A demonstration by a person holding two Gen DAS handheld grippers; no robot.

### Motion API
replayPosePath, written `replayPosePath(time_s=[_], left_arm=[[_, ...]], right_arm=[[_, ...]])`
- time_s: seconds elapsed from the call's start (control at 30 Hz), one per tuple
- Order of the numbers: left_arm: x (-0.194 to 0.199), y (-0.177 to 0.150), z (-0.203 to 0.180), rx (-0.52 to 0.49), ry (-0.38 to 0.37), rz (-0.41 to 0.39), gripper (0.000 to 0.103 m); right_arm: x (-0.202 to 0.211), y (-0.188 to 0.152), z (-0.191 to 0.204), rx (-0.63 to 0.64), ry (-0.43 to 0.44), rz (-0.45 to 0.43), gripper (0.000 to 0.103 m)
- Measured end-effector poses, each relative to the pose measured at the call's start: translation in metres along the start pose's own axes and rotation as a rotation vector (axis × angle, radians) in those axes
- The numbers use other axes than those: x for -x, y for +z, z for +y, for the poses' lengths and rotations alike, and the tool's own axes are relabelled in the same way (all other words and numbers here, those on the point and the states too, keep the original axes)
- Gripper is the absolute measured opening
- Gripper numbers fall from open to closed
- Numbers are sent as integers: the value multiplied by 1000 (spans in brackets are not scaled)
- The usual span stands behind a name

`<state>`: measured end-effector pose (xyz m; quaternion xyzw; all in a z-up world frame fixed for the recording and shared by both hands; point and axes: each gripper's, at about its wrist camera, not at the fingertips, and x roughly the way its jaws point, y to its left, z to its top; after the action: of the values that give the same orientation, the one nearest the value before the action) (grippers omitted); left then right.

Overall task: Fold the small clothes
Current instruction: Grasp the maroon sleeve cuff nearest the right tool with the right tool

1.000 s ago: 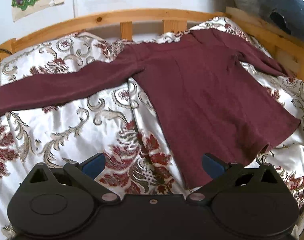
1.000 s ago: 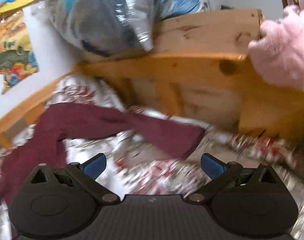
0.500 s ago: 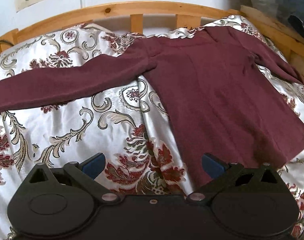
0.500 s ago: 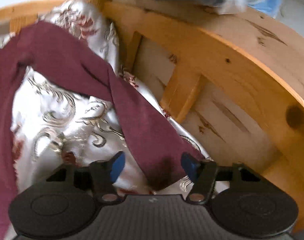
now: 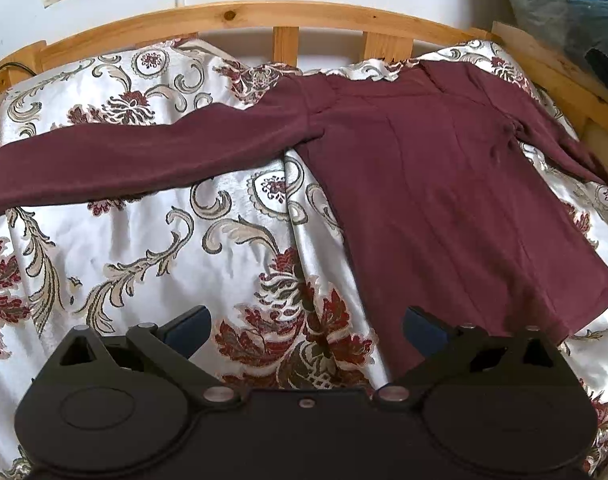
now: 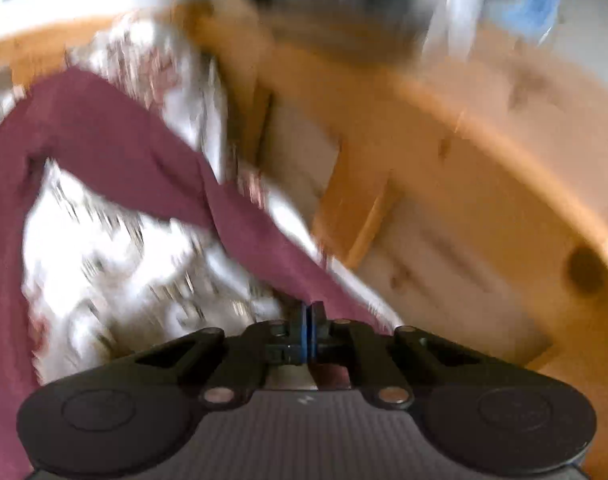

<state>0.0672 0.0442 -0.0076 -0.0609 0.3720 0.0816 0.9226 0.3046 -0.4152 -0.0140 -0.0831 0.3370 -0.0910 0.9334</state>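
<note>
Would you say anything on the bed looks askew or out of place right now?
Slightly. The maroon shirt lies at a slant across the patterned bedspread, with one sleeve stretched far out sideways. The other sleeve runs toward the wooden bed frame, its end pinched in the right gripper. Nothing looks damaged.

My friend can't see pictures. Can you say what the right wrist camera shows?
The right gripper is pinched shut on the end of a dark red shirt sleeve. The sleeve lies on a flowery bedspread beside a wooden bed frame; the picture is blurry.

Two downward wrist views, sharing the maroon shirt (image 5: 443,200)
</note>
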Motion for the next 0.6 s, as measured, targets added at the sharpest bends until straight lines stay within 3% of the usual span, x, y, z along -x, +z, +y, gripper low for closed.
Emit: replayPosePath(time_s=[0.13,0.33,0.47,0.6], left_arm=[[3,3,2,11,-10,-15,102],[6,5,4,37,-28,-15,102],[9,4,6,36,-30,-17,102],[12,4,9,44,-35,-18,102]], right_arm=[[50,31,6,34,74,-95,3],[114,75,21,36,260,-168,3],[152,88,47,60,419,-214,3],[178,87,95,169,562,-252,3]])
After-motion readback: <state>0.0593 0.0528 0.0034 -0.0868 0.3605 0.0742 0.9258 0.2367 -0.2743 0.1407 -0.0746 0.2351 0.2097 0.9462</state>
